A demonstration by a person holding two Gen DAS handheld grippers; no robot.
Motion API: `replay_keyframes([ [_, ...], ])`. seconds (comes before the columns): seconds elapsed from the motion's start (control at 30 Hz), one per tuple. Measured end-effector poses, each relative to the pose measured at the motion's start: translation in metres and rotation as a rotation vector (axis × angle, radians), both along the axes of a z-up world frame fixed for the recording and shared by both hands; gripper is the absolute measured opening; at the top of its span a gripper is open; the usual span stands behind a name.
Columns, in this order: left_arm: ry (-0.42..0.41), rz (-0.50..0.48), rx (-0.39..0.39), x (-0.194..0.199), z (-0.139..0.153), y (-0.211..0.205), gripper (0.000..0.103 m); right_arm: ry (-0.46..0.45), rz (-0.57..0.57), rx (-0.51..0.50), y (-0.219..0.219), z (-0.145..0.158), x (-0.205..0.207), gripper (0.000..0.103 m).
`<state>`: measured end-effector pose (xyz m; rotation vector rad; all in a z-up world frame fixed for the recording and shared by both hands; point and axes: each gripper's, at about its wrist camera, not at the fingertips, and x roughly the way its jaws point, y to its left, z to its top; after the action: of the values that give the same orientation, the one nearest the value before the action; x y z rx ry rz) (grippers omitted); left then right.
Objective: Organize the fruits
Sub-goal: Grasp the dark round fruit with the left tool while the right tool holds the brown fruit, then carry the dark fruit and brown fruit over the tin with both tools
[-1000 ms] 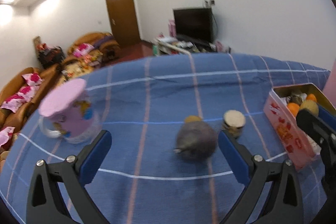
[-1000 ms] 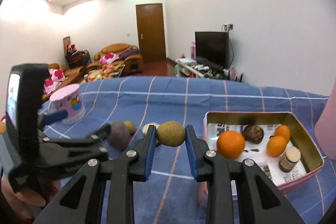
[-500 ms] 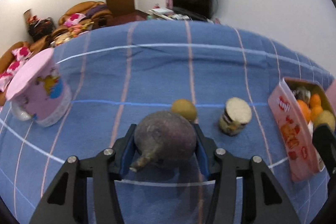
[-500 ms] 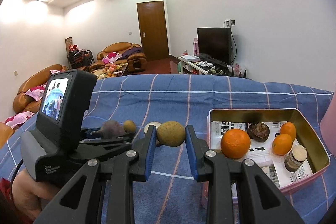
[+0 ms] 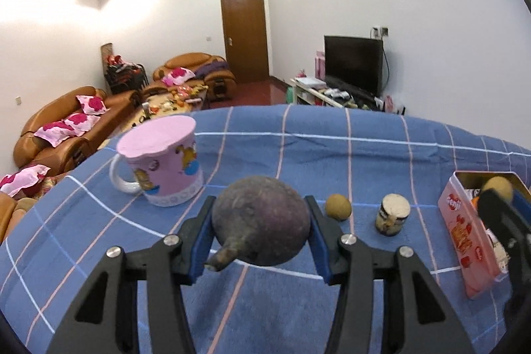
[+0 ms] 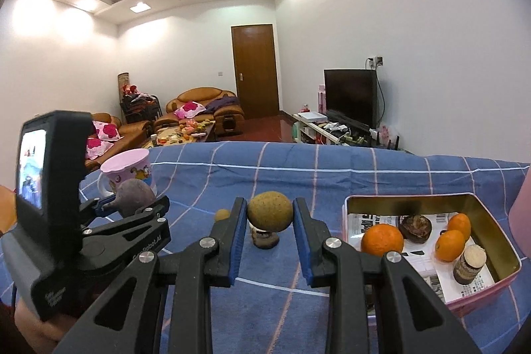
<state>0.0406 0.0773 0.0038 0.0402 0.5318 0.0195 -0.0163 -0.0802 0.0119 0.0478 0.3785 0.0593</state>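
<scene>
My left gripper [image 5: 260, 241] is shut on a dark purple round fruit [image 5: 261, 221] with a stub stem and holds it above the blue cloth; it also shows in the right wrist view [image 6: 134, 198]. My right gripper [image 6: 269, 234] is shut on a tan round fruit [image 6: 269, 211], lifted beside the pink tin box [image 6: 484, 291]. The tin holds three oranges [image 6: 381, 239], a dark fruit [image 6: 415, 226] and a small jar [image 6: 469, 264]. A small tan fruit [image 5: 338, 207] and a jar [image 5: 391, 219] stand on the cloth.
A pink mug [image 5: 162, 165] with a white handle stands on the blue checked cloth [image 5: 332, 155] at the left. The pink tin [image 5: 464, 238] is at the right edge of the left wrist view. Sofas, a door and a TV lie beyond the table.
My left gripper closed on the purple fruit and lifted it off the cloth. My right gripper kept hold of the tan fruit and stayed near the tin.
</scene>
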Motion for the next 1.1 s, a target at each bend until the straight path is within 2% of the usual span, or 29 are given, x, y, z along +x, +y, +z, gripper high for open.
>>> replay_keyframes([
  [0.33, -0.04, 0.057, -0.025, -0.019, 0.001, 0.001, 0.053, -0.01, -0.003, -0.056, 0.011, -0.001, -0.002, 0.03],
  [1.1, -0.084, 0.025, 0.013, -0.042, 0.002, -0.021, 0.053, 0.008, -0.05, -0.057, -0.003, -0.002, -0.022, 0.03],
])
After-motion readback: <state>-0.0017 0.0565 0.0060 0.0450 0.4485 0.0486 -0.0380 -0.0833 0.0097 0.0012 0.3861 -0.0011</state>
